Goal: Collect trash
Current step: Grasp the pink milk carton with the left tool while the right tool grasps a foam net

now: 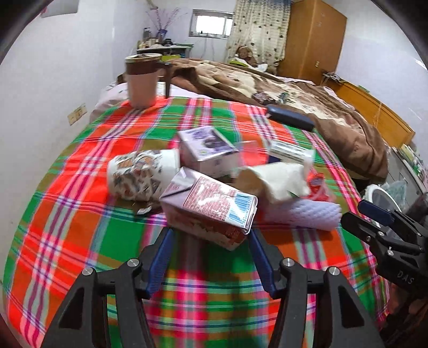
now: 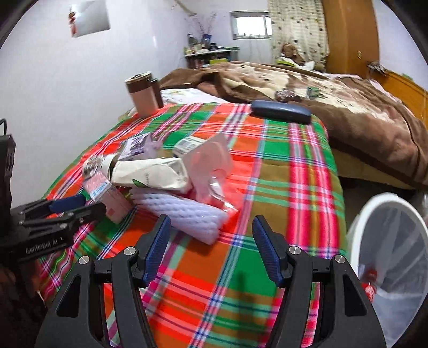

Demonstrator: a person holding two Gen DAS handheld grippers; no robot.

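Carton point(image 1: 211, 207) sat just ahead of left gripper point(image 1: 210, 241), jaws spread, empty. Likely light, crushable; pinch across its flat sides. Right gripper point(image 2: 211, 230) also spread, empty.

walls point(image 1: 53, 67) white | window point(image 1: 211, 25) daylit | wardrobe point(image 1: 313, 40) wooden | bed blanket point(image 2: 347, 112) brown
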